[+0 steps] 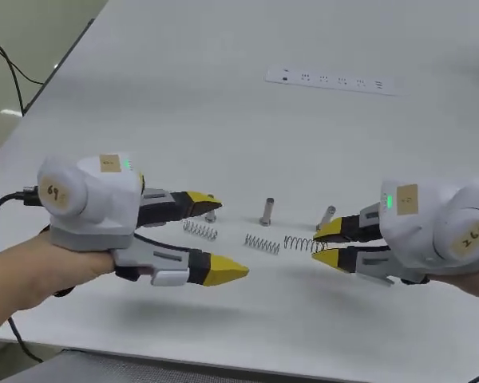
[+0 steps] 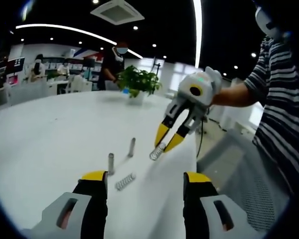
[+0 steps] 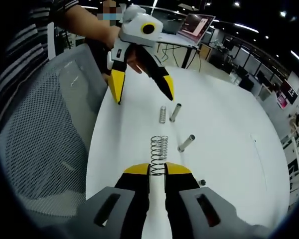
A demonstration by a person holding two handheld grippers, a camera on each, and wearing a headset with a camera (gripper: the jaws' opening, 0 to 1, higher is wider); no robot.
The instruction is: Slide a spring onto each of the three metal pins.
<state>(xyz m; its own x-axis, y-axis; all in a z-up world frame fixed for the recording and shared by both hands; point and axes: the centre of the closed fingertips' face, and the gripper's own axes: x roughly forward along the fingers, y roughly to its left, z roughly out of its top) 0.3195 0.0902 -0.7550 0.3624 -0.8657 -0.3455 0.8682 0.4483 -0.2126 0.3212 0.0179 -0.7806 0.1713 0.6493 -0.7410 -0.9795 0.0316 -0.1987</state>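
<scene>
Three short metal pins (image 1: 267,211) (image 1: 326,217) (image 1: 210,215) lie on the white table (image 1: 247,136), the left one partly behind a jaw. My right gripper (image 1: 323,244) is shut on the end of one spring (image 1: 303,243), which sticks out ahead of its jaws and shows as the held spring (image 3: 159,149) in the right gripper view. Two loose springs (image 1: 261,243) (image 1: 199,230) lie in front of the pins. My left gripper (image 1: 215,235) hovers wide open over the left spring, holding nothing. In the left gripper view the right gripper (image 2: 167,140) carries the spring (image 2: 157,151).
A white power strip (image 1: 333,80) lies far back on the table. Black cables (image 1: 8,68) hang off the left edge. A mesh chair (image 3: 45,124) sits by the near edge. People and a potted plant (image 2: 137,82) are in the room behind.
</scene>
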